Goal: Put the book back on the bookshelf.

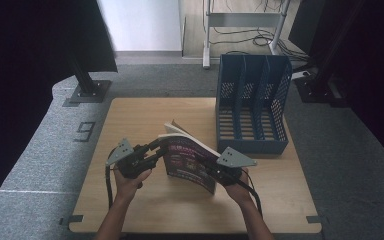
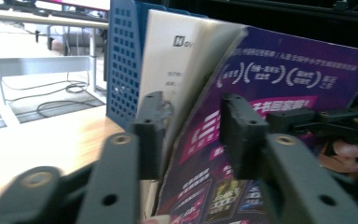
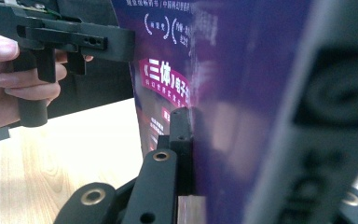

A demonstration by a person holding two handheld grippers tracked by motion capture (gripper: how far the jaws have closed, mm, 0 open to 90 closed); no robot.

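Here, a magazine point(image 1: 190, 162) with a purple cover stands on its lower edge on the wooden table point(image 1: 130, 125), roughly at the table's middle and a little nearer the front edge than the far edge; its long axis runs from the left-centre toward the right front, and the cover faces the person's side, bowed outward. The pages fan open at the top left end, where a white inner page point(image 2: 168, 60) leans away from the cover. The left gripper point(image 1: 156, 149) sits at that fanned end; its jaws stand apart on either side of the cover's edge, the sheet between them, and the pads do not press on it. The right gripper point(image 1: 211, 169) is at the magazine's right end; its jaws are clamped tight on the cover, as the right gripper view shows, one black jaw flat against the purple sheet. A blue file rack point(image 1: 252, 102) with three slots stands upright at the table's far right corner, just behind the magazine's right end, apart from it; its open slots face the person.
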